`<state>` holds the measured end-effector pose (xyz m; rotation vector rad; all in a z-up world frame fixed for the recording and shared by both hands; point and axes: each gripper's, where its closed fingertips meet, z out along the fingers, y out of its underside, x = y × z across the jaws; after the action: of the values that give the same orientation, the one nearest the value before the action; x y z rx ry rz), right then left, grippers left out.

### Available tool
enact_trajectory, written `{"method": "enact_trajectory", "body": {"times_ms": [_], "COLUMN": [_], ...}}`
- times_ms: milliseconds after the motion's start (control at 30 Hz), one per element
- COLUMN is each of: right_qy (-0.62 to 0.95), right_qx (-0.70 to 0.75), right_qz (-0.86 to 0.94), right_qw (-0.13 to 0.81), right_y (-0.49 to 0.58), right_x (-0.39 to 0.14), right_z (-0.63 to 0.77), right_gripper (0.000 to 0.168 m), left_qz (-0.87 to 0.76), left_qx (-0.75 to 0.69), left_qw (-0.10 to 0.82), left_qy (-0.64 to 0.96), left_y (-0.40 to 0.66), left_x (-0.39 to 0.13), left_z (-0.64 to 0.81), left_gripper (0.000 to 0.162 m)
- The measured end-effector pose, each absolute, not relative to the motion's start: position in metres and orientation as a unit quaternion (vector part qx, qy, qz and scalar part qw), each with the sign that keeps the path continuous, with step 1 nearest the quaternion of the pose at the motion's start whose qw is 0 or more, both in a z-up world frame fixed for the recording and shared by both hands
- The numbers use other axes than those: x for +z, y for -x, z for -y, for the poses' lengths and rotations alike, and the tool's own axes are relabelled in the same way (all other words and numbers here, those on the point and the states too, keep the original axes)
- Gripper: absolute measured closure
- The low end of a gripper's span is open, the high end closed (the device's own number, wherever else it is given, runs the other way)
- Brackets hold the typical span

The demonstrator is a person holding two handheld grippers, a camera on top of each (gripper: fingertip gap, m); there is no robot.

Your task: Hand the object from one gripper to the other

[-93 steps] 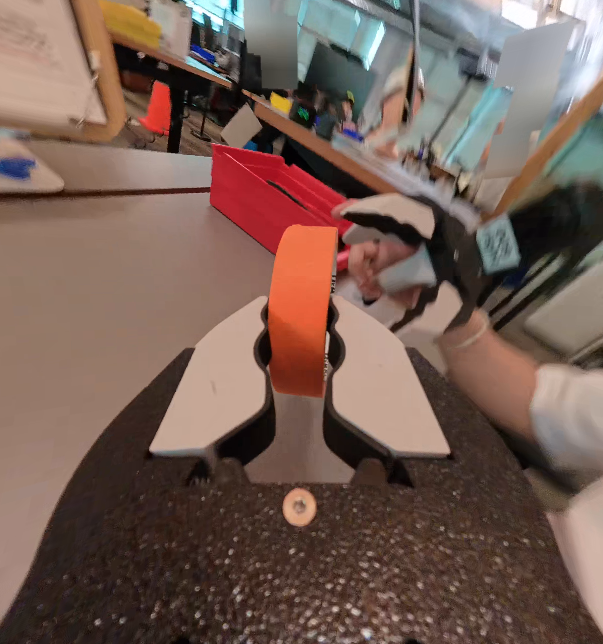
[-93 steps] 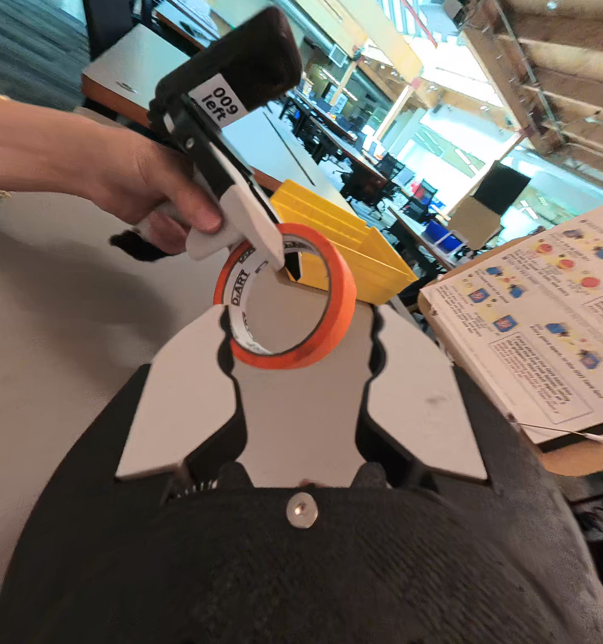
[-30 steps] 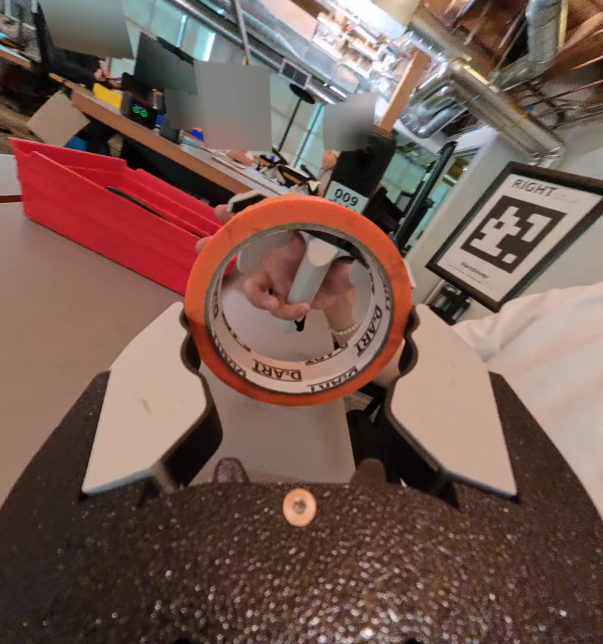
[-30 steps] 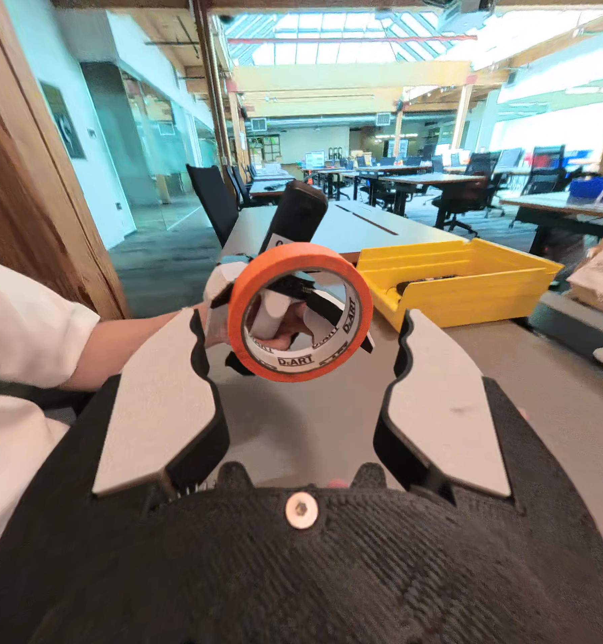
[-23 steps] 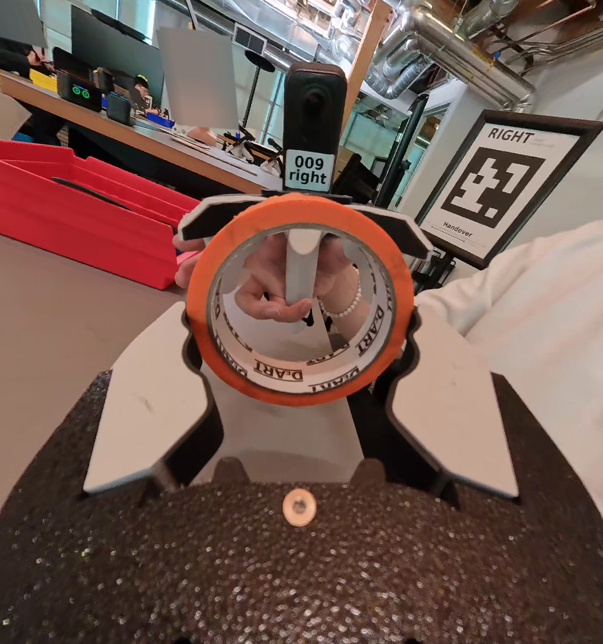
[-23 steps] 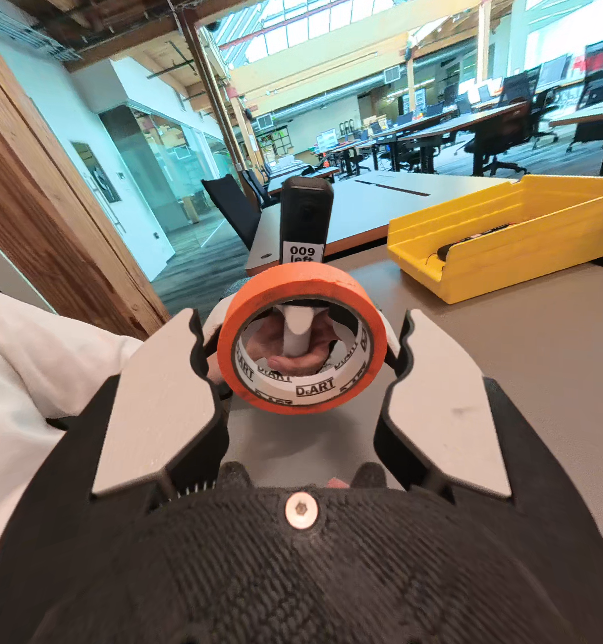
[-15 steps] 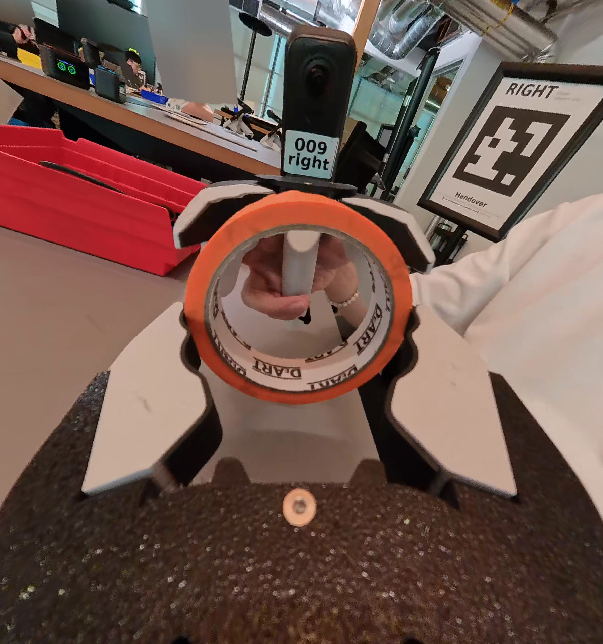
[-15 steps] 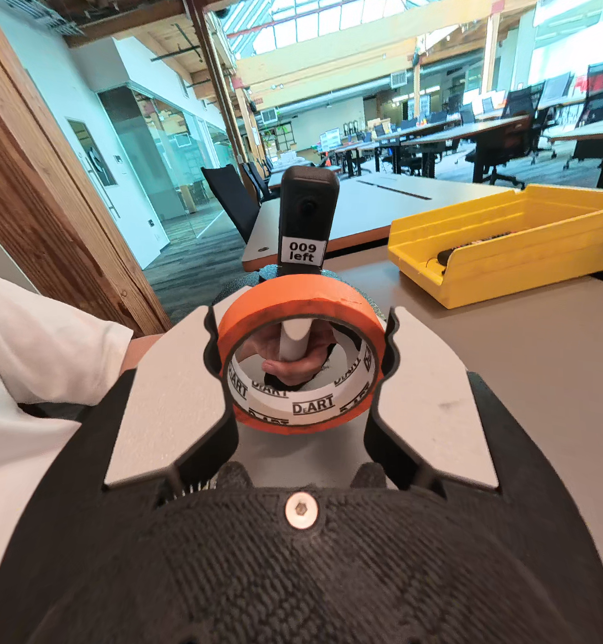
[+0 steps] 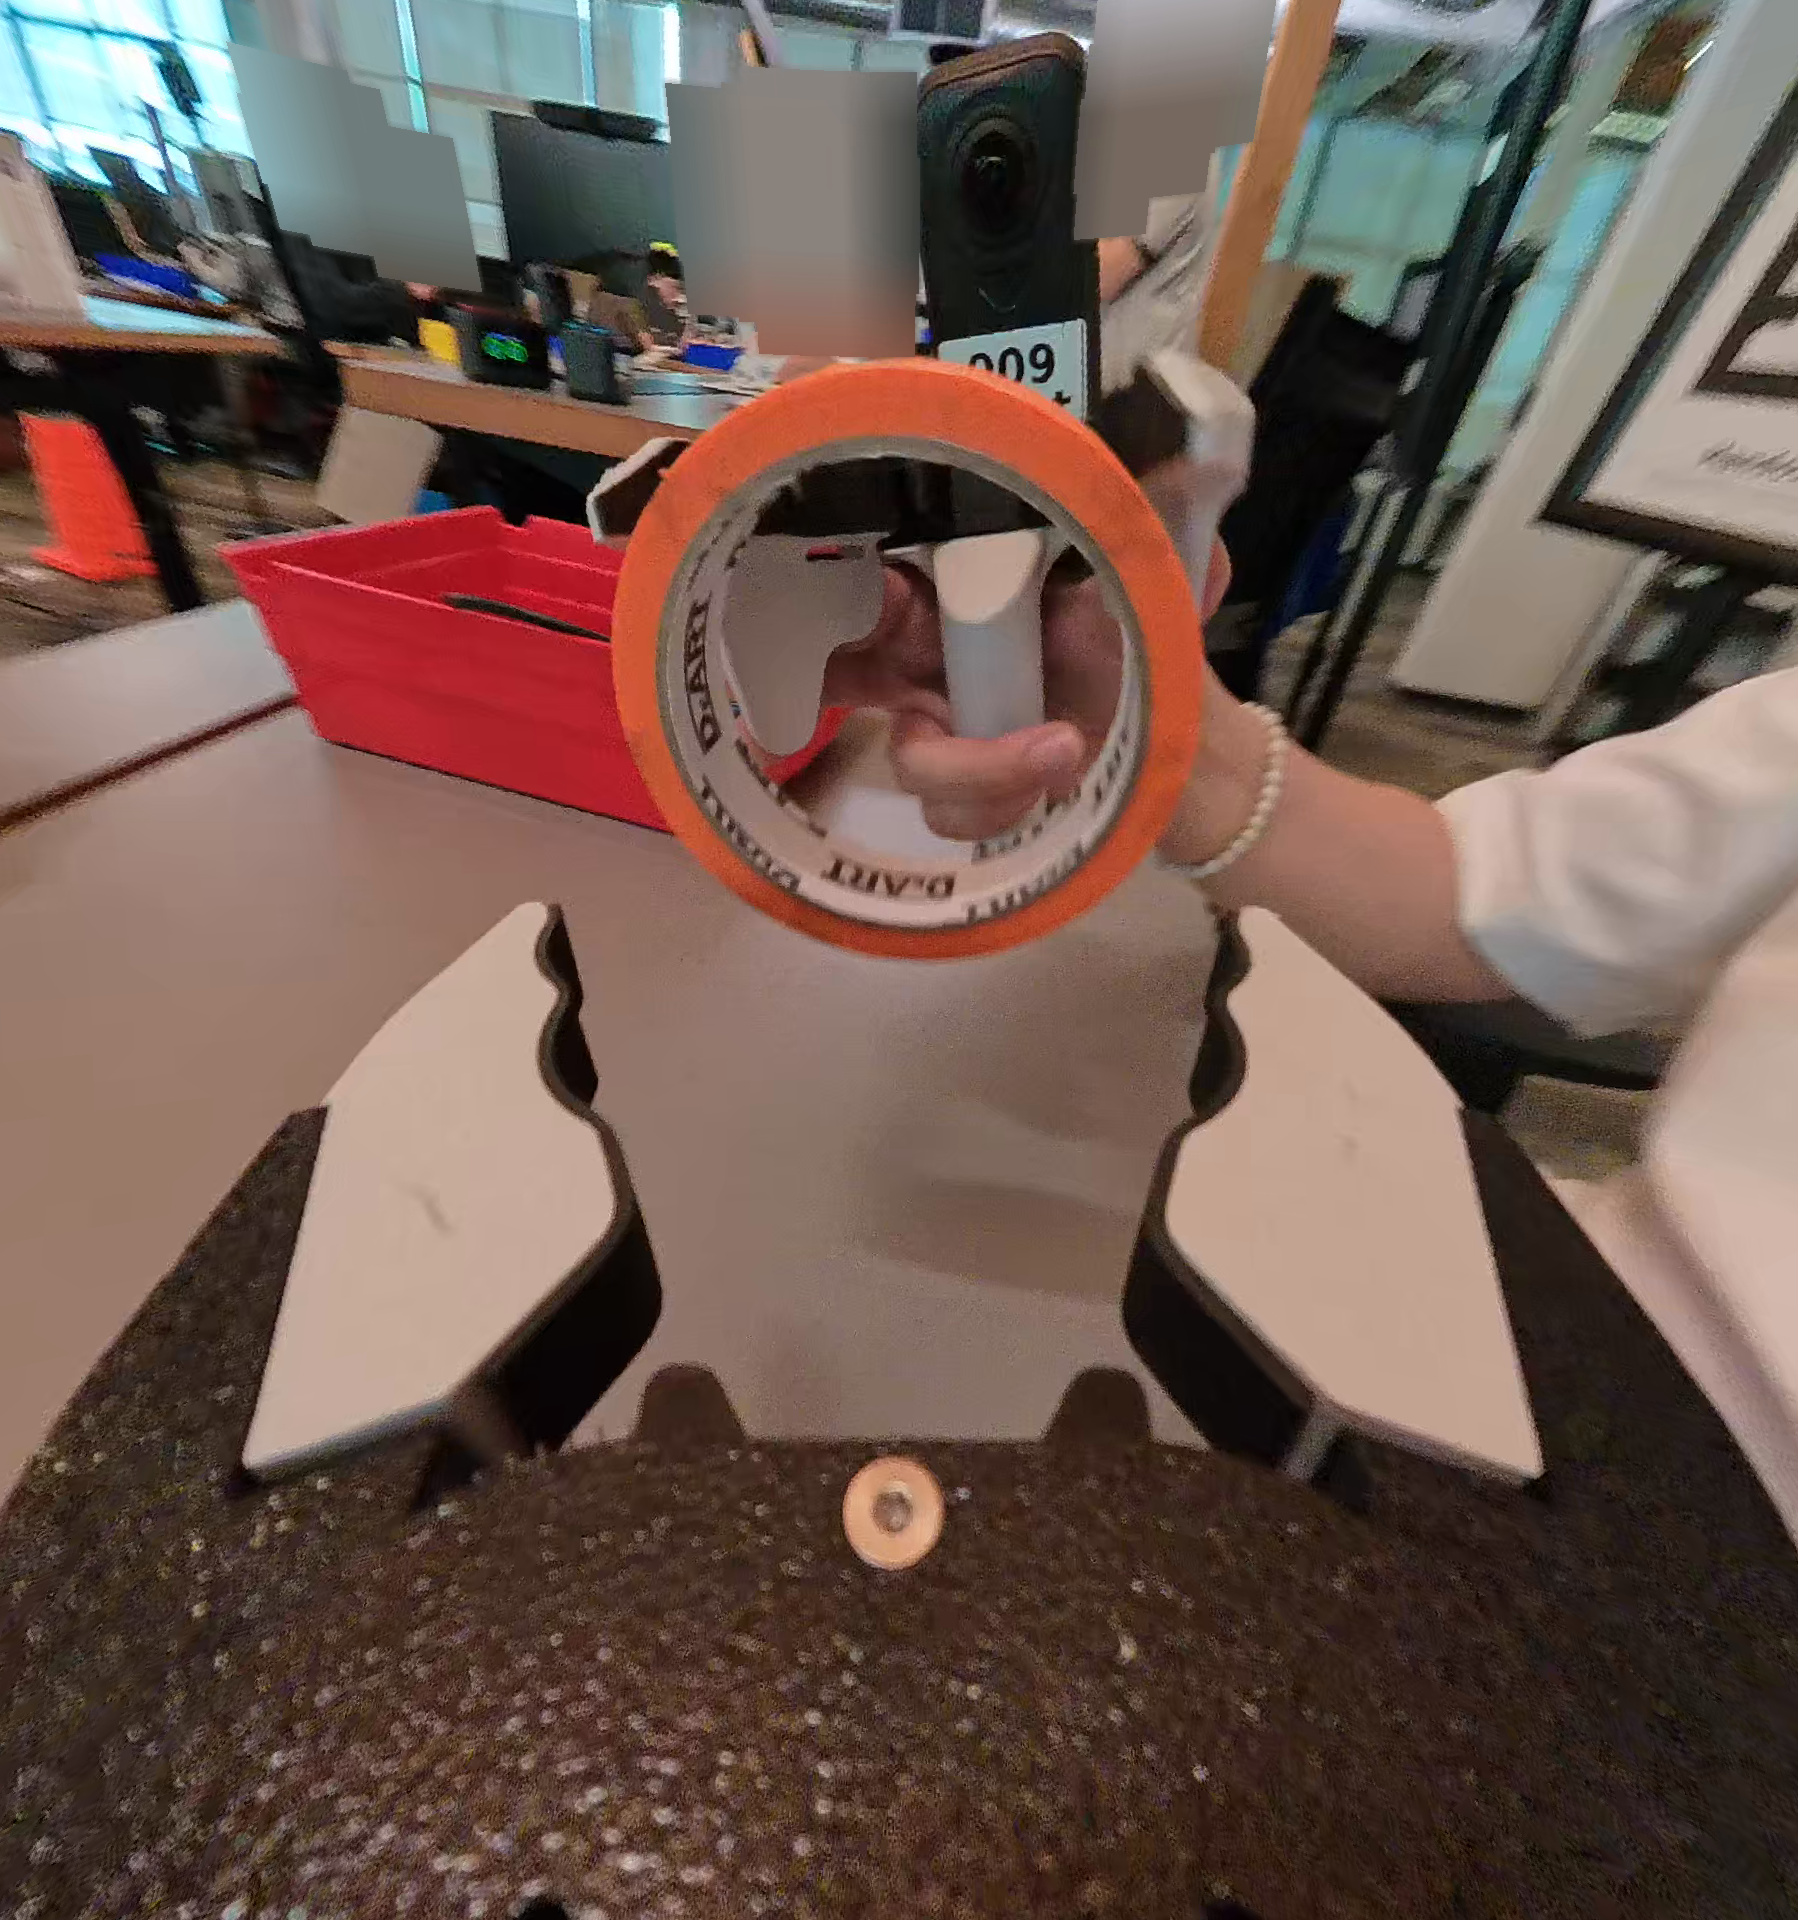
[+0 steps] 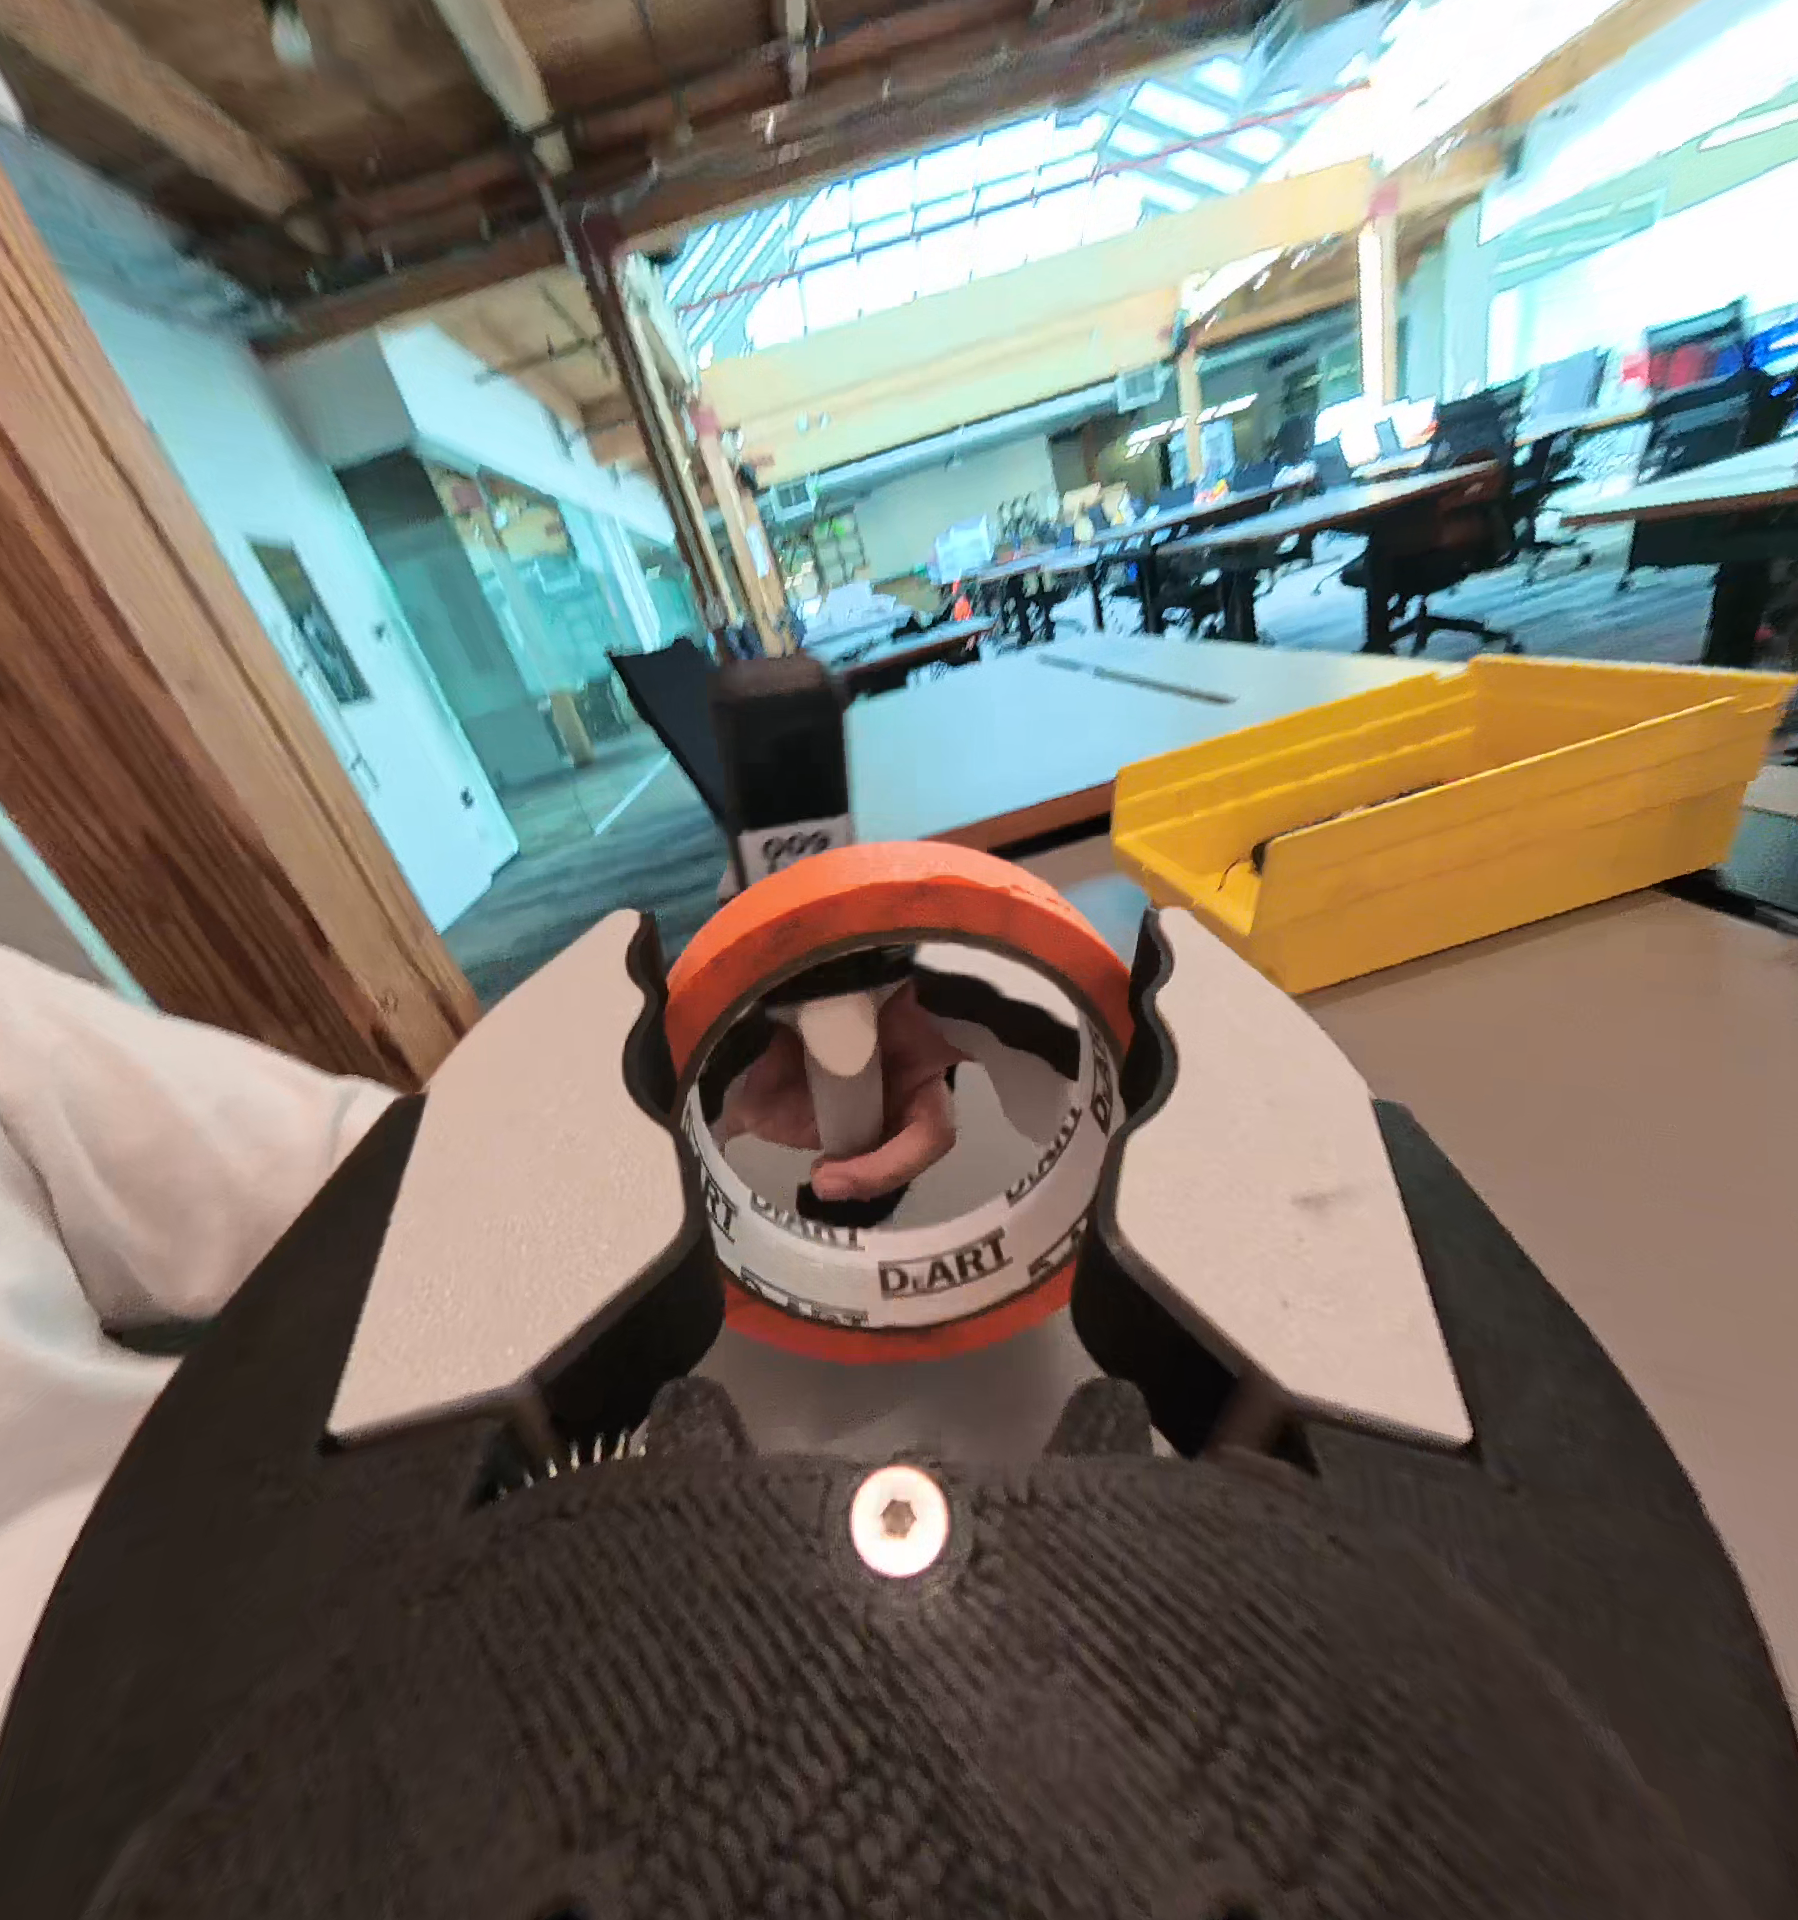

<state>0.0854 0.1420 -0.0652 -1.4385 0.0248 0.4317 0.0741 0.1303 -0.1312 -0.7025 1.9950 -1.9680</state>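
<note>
Left wrist view: left gripper (image 9: 890,997) spread wide, fingers (image 9: 438,1195) clear of the tape roll (image 9: 905,665), bare table (image 9: 199,935) between and beyond them. Roll held up ahead, facing the camera hole-on, apart from both fingertips and above the table surface. Behind the roll, right gripper (image 9: 905,468) seen head-on, its pale fingers (image 9: 1212,457) pressed against the roll's outer rim left and right; hand (image 9: 978,727) on its handle visible through the hole. Red bin (image 9: 427,644) at the table's far edge, left of the roll; open tabletop on the near left, white sleeve (image 9: 1622,852) crowding the right edge.

Right wrist view: right gripper (image 10: 895,1039) narrowed onto the tape roll (image 10: 895,1122), both fingers (image 10: 521,1174) touching its orange rim, roll seated deep between them, hole facing forward. Through the hole, the other gripper's handle and a hand (image 10: 853,1132) on it, blurred. Yellow bin (image 10: 1435,800) near the table's far right edge, seen only here; grey table (image 10: 1549,1143) free on the right; wooden post (image 10: 147,727) and white sleeve (image 10: 95,1143) close on the left. Red bin seen only from the left wrist.
</note>
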Motion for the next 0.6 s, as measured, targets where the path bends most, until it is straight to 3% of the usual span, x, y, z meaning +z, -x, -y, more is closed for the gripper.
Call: {"method": "enact_trajectory", "body": {"times_ms": [100,133,167,233,267,400,500,600], "right_qy": [0.622,0.607,0.574,0.575,0.622,0.720,0.786,0.843], "right_qx": [0.215,0.226,0.224,0.226,0.221,0.169,0.107,0.098], "right_qz": [-0.069,-0.086,-0.102,-0.139,-0.131,-0.137,-0.116,-0.061], "right_qw": [0.750,0.757,0.781,0.774,0.740,0.659,0.598,0.526], "right_y": [-0.110,-0.116,-0.126,-0.141,-0.140,-0.148,-0.154,-0.147], "right_x": [-0.058,-0.056,-0.051,-0.066,-0.087,-0.132,-0.153,-0.183], "right_z": [-0.131,-0.127,-0.119,-0.123,-0.131,-0.138,-0.131,-0.124], "right_gripper": [0.090,0.107,0.168,0.168,0.168,0.168,0.132,0.111], "left_qz": [-0.694,-0.698,-0.702,-0.716,-0.730,-0.768,-0.751,-0.762], "left_qx": [-0.644,-0.629,-0.613,-0.588,-0.577,-0.514,-0.544,-0.542], "left_qw": [0.236,0.278,0.314,0.328,0.302,0.280,0.260,0.206], "left_qy": [0.216,0.198,0.181,0.184,0.206,0.259,0.271,0.290], "left_y": [-0.080,-0.080,-0.080,-0.085,-0.090,-0.108,-0.106,-0.102], "left_x": [-0.124,-0.122,-0.122,-0.135,-0.151,-0.194,-0.188,-0.195], "left_z": [-0.132,-0.130,-0.126,-0.113,-0.105,-0.114,-0.124,-0.132], "left_gripper": [0.051,0.057,0.067,0.103,0.095,0.094,0.094,0.094]}}
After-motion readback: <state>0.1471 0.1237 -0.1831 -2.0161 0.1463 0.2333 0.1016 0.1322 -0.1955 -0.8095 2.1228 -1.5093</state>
